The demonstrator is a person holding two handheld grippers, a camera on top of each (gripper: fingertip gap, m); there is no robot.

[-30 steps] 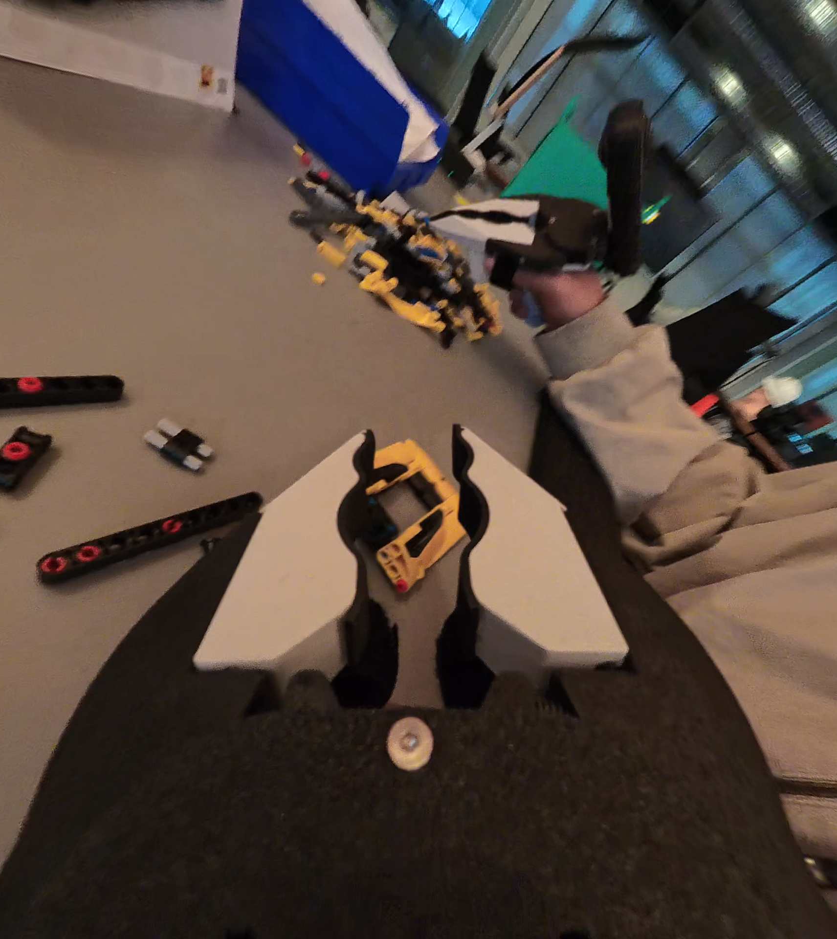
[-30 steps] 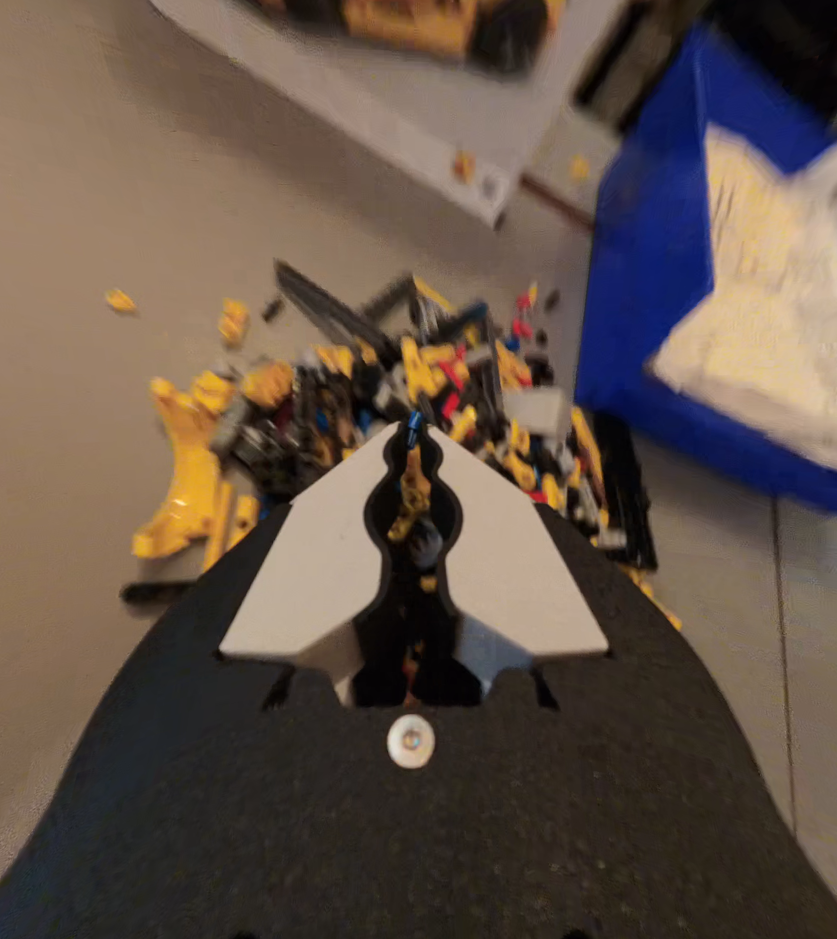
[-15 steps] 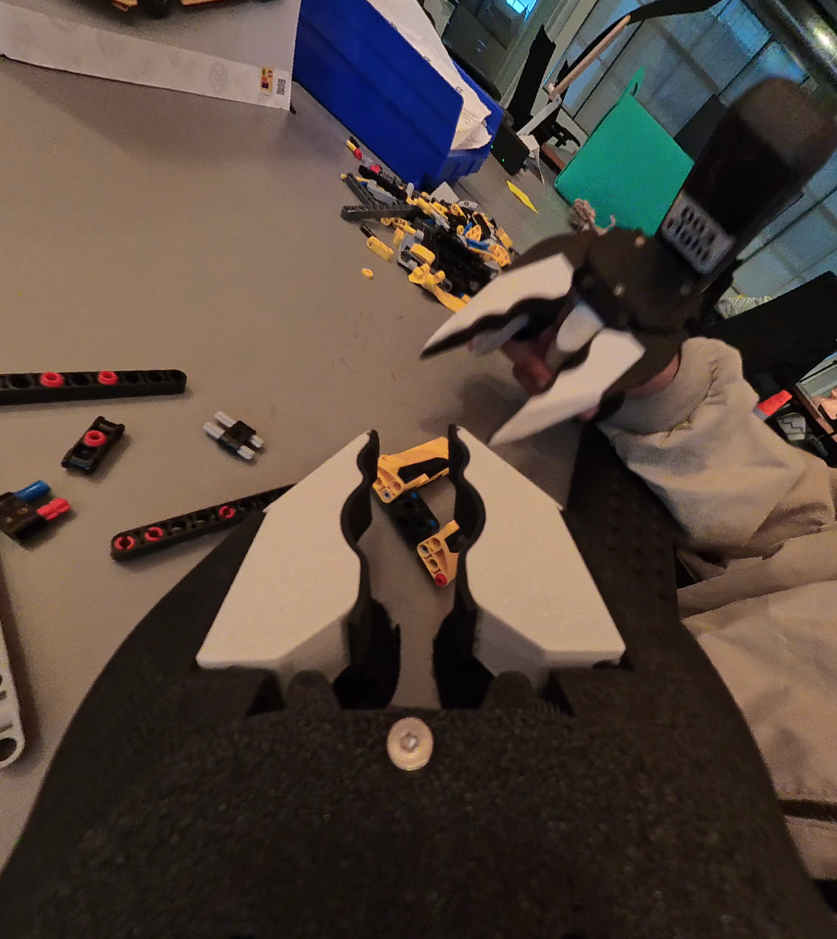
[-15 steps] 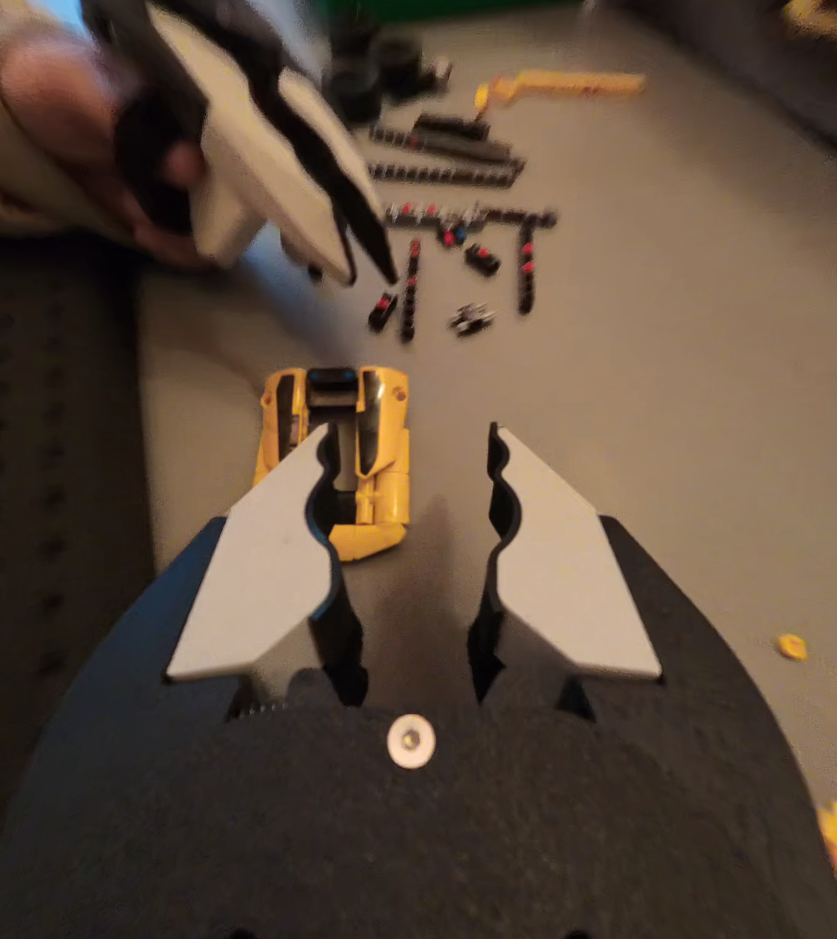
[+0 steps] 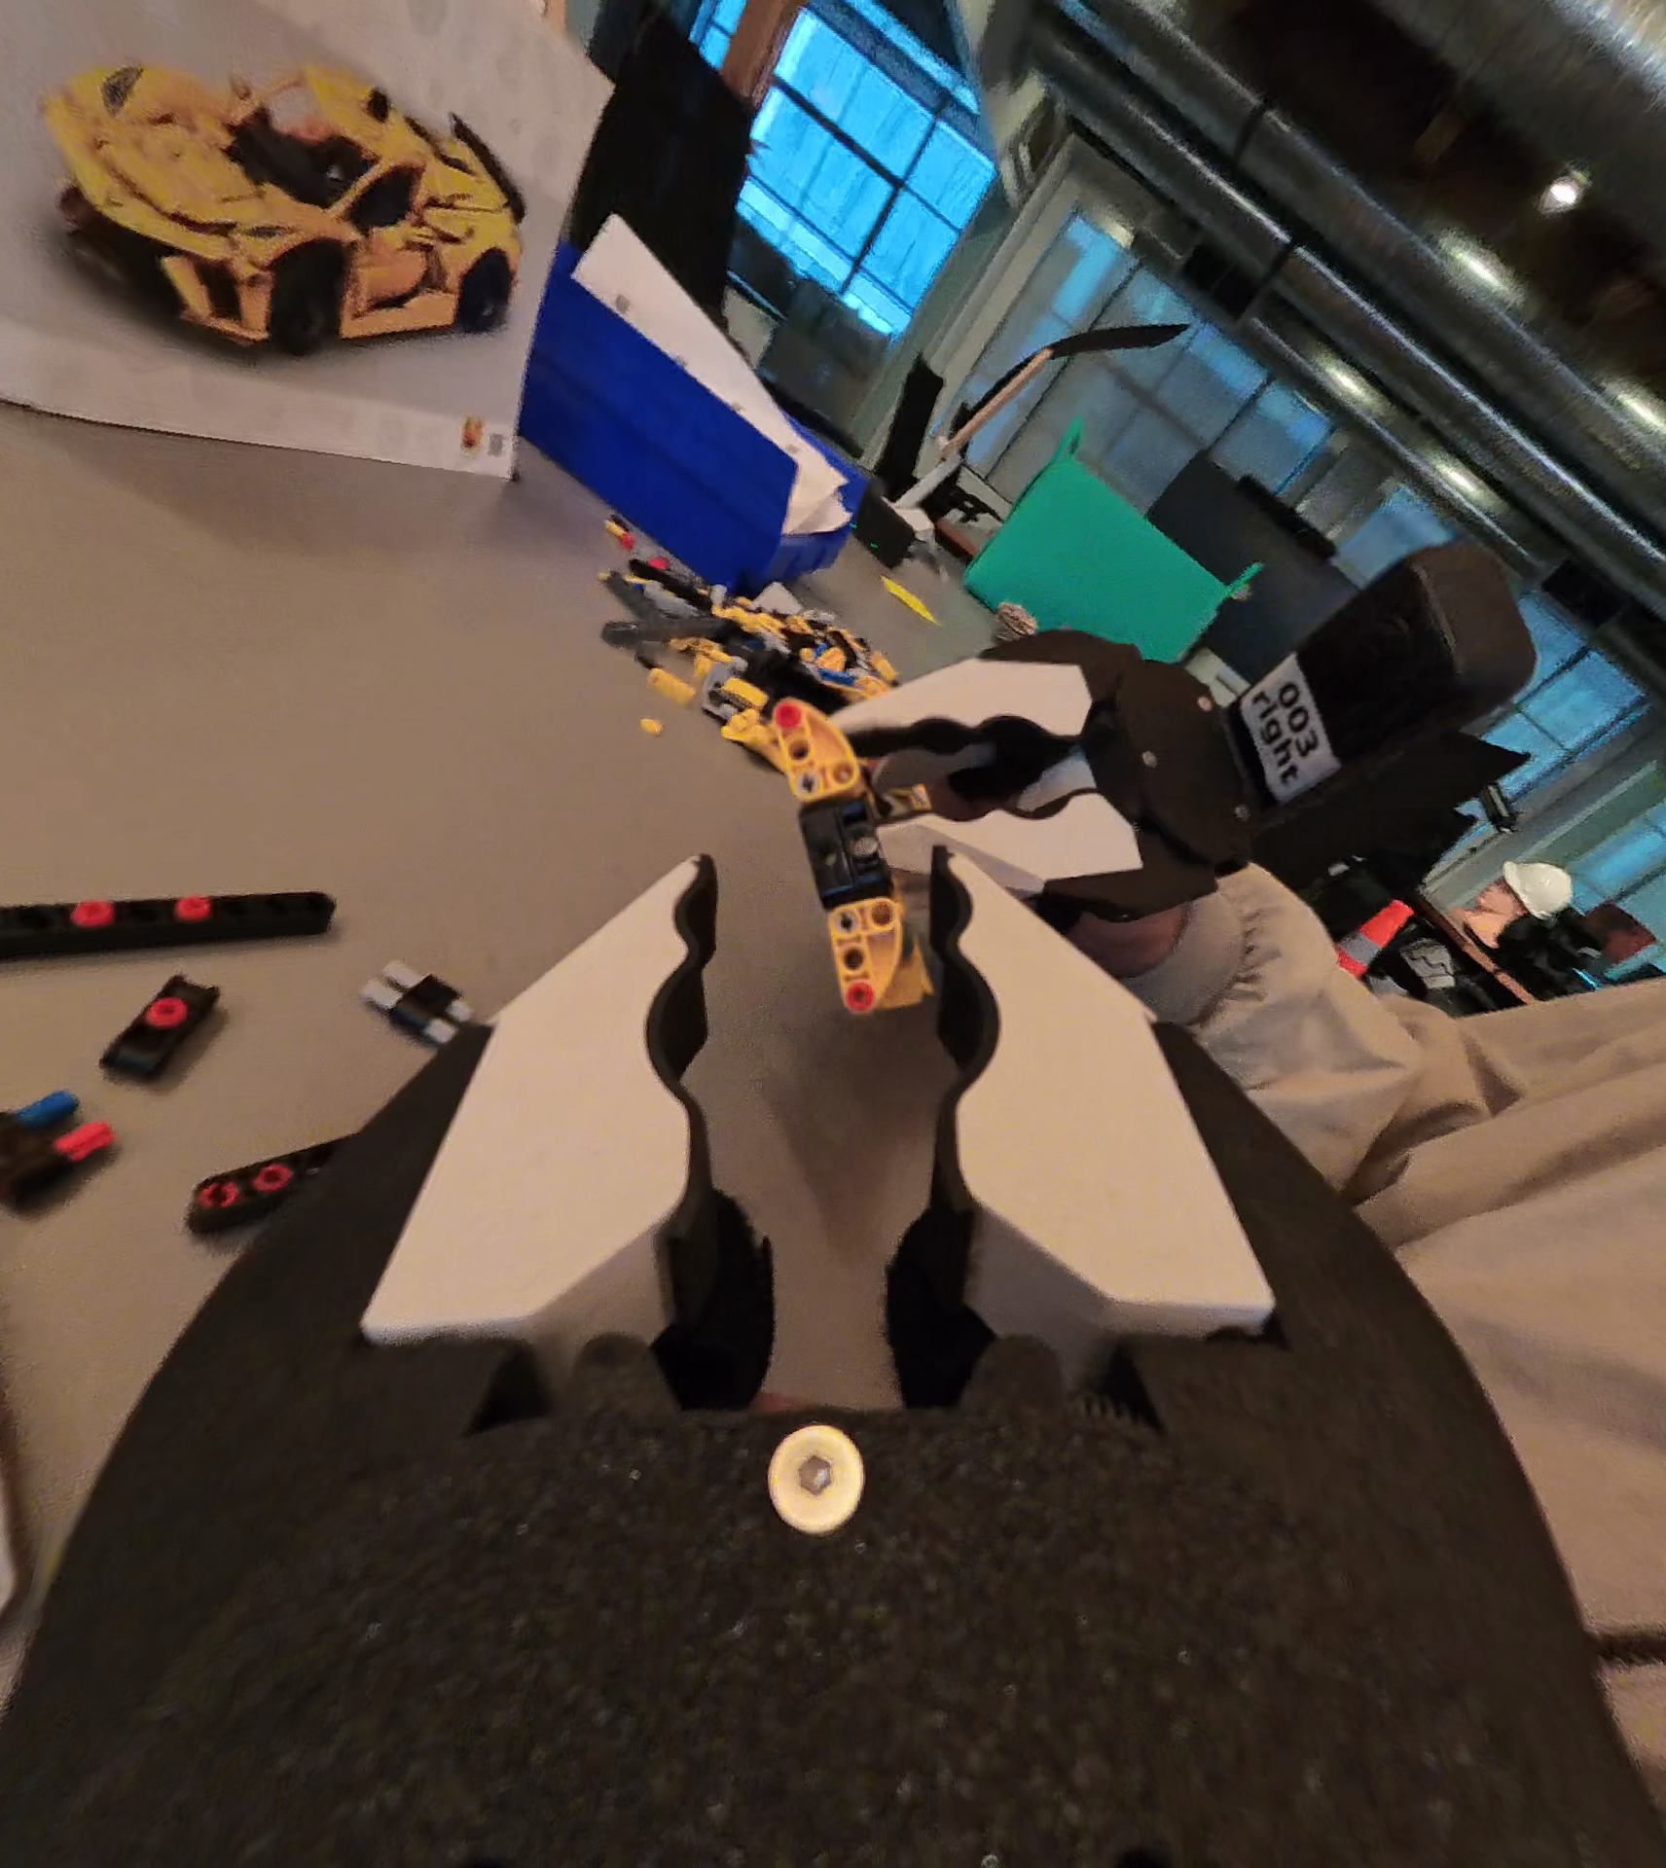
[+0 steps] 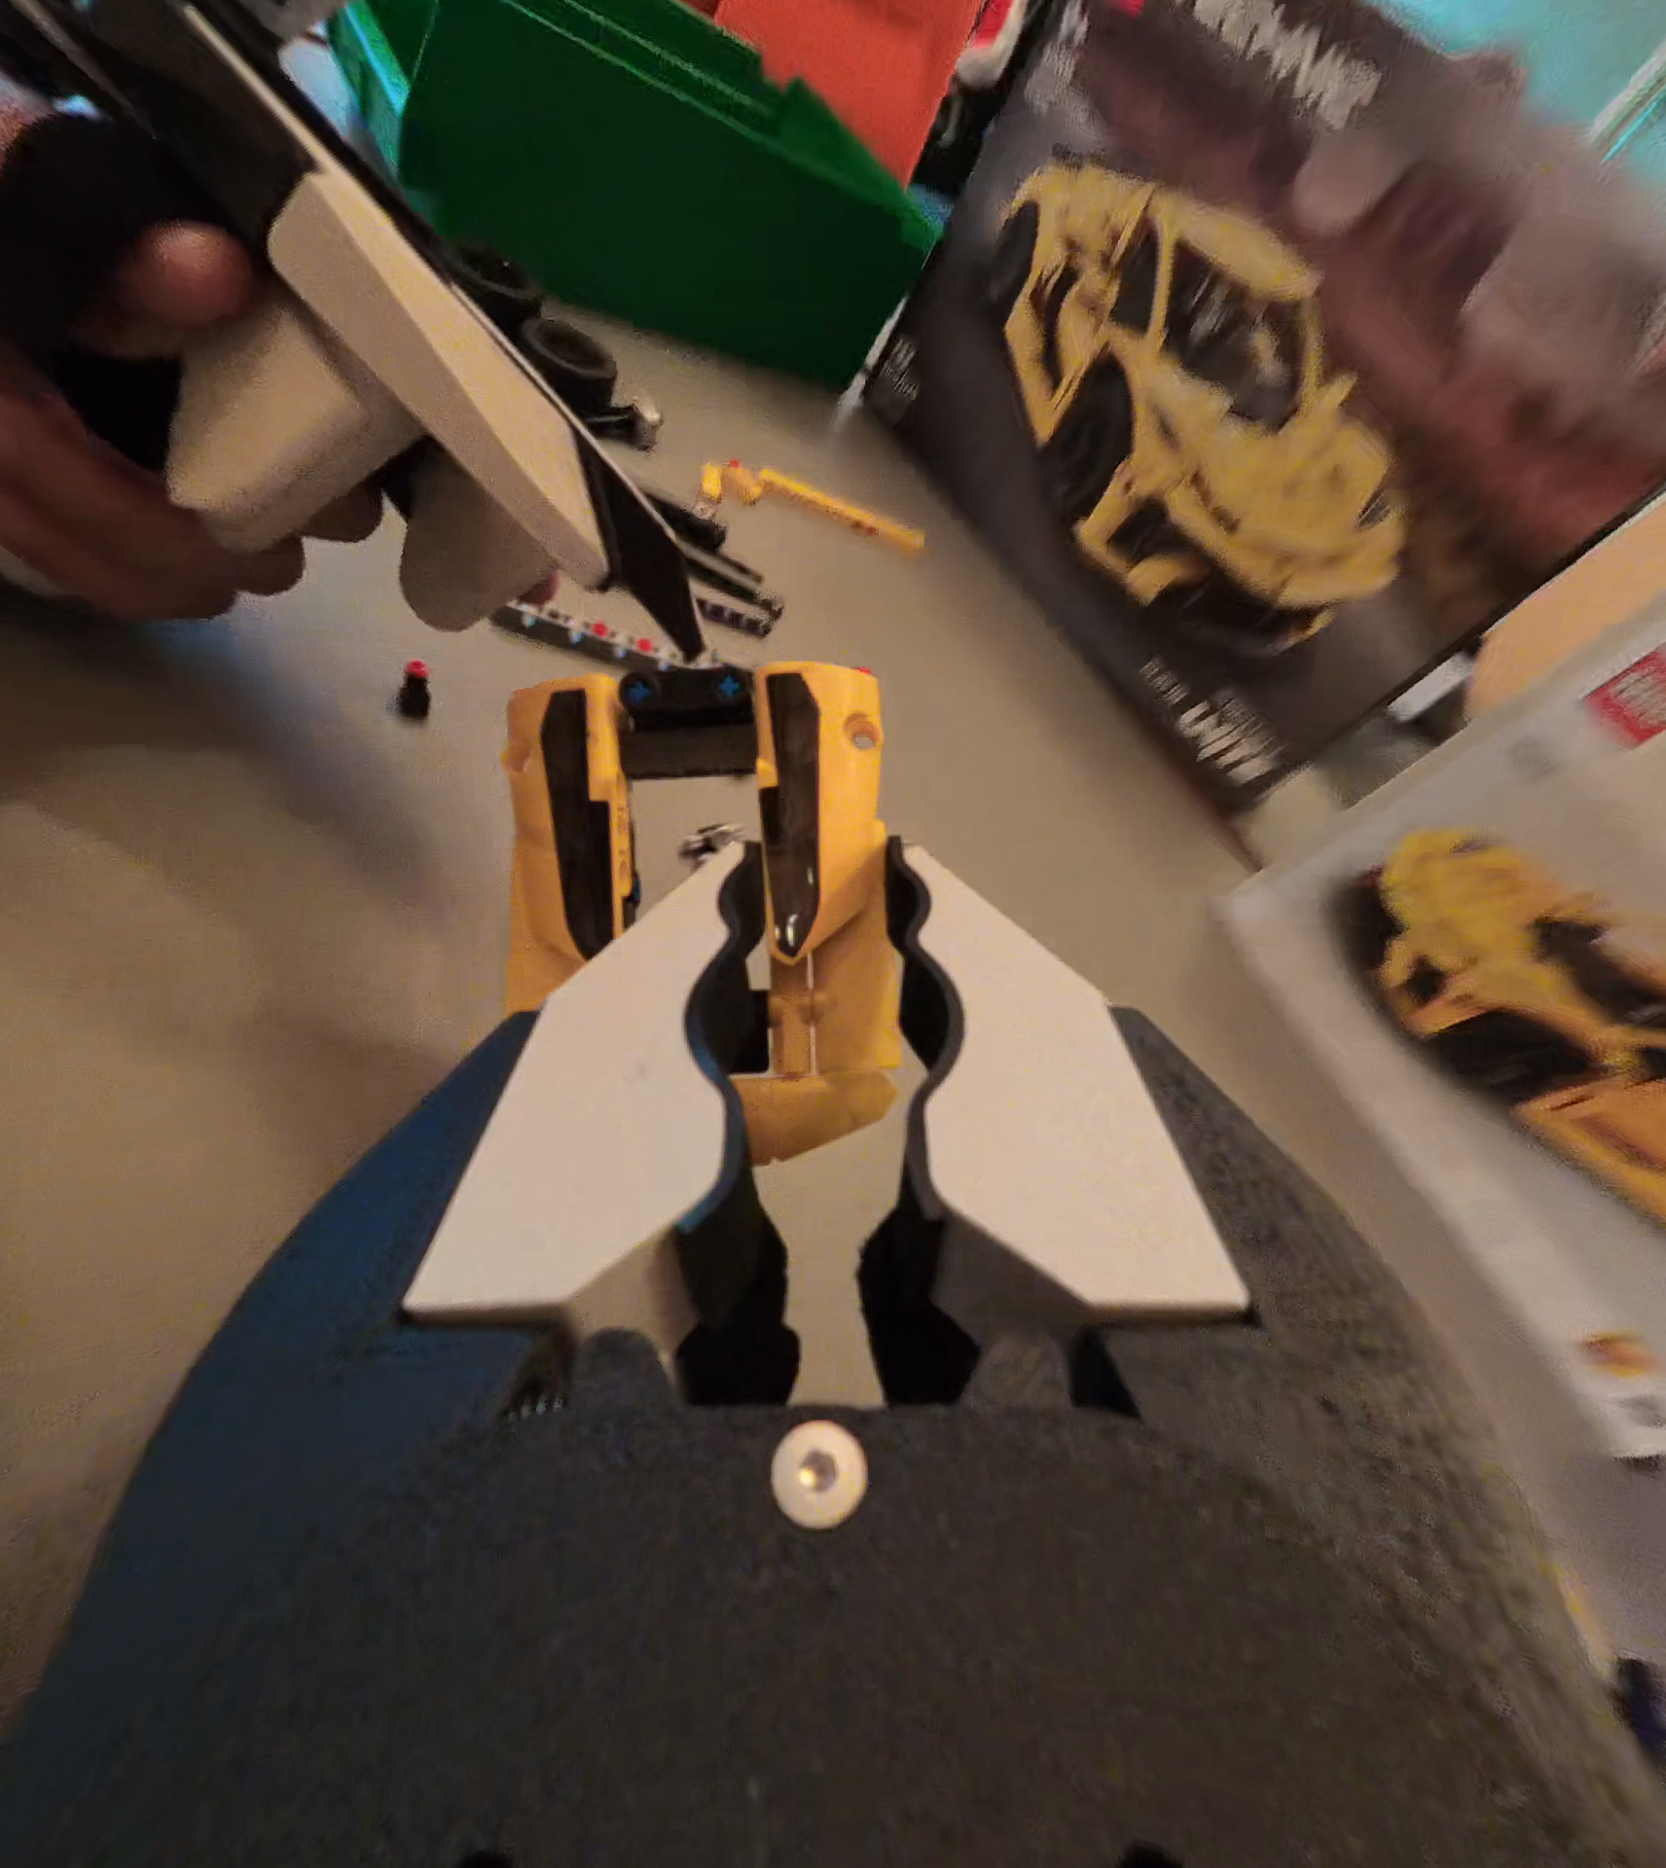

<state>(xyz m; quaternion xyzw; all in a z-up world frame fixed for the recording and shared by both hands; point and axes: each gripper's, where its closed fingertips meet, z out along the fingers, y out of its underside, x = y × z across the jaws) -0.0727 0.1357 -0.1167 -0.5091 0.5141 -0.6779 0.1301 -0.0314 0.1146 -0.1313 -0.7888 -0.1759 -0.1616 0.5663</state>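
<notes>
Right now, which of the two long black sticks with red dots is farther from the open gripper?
The long black beam lying higher up in the left wrist view. The other black beam lies right beside the left gripper.

Industrial workshop hall: exposed ceiling ducts (image 5: 1516,202), tall factory windows (image 5: 849,192), plastic bins (image 5: 667,435), and a grey worktable (image 5: 202,657).

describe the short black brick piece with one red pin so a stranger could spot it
On the grey table, look just below the long black holed beam with two red pins. The short black block lies tilted there, apart from it; unlike its neighbours, it carries a single red ring.
</notes>
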